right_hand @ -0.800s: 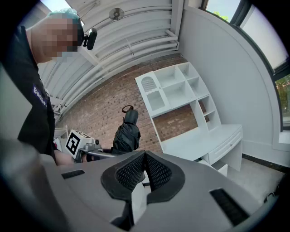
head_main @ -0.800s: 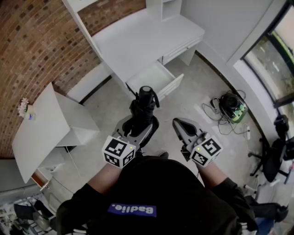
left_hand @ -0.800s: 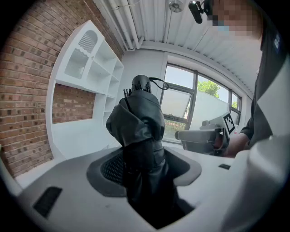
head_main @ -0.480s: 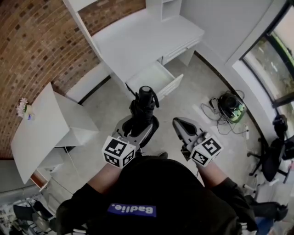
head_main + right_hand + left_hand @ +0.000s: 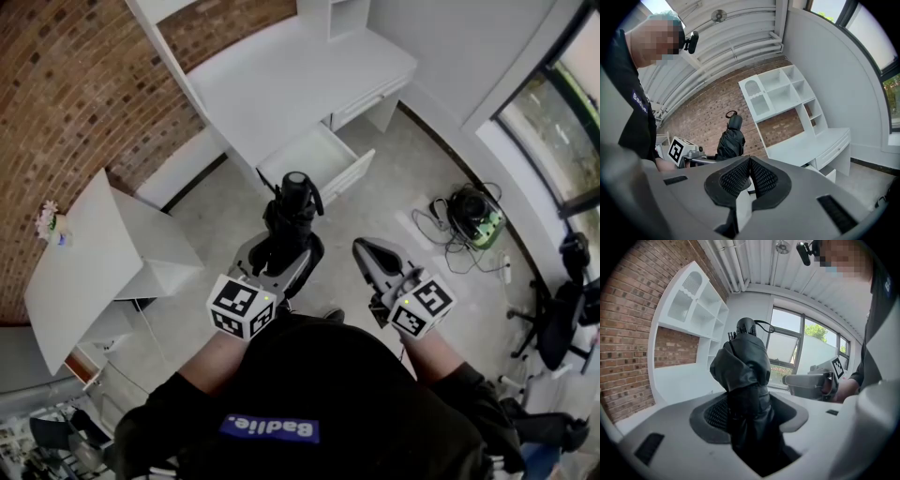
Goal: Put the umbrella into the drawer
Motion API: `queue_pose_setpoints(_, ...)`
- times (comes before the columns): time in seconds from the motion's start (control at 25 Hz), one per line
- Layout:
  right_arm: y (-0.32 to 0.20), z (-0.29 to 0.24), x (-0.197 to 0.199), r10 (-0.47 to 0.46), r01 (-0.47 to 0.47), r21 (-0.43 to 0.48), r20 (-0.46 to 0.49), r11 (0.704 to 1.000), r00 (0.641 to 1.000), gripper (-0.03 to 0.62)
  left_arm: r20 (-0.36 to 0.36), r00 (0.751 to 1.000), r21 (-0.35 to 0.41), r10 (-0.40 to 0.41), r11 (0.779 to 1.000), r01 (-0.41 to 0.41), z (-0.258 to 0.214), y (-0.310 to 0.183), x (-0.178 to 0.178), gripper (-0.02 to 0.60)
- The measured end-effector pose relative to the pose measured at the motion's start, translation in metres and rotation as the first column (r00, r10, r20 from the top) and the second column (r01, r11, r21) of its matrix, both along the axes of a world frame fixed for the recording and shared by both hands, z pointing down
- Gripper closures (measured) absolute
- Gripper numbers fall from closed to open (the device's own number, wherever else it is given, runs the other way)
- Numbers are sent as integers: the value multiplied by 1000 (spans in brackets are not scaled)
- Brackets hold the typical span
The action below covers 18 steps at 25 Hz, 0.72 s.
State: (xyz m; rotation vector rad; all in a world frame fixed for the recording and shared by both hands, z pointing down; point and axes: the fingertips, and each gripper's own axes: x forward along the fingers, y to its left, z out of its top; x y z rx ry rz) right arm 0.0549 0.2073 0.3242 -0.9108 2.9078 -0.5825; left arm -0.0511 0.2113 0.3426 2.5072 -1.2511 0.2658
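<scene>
Left claw is clamped round the folded black umbrella, with the jaws wide only because the bundle's fat. I've got it short of the open drawer, strap end aimed at it, I'd guess so it can slide in lengthwise. Right claw hangs just beside, no nearer the drawer, pads touching with nothing in them, so it's probably spare for now. Head view gives me the drawer gaping under the table. The left gripper view misses that but shows fabric squeezed between the pads.
</scene>
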Motion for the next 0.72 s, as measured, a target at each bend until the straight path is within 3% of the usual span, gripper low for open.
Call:
queue_pose_setpoints(0.4, -9, 12, 20, 16, -16, -22, 3, 1000, 1000, 563, 7, 1000, 14, -26, 1000, 26, 10, -21, 5, 336)
queue_pose_setpoints(0.72, -58, 18, 25, 85, -86, -28, -44, 996, 995, 563, 15, 1000, 16, 16, 1000, -16, 25, -86, -6, 337)
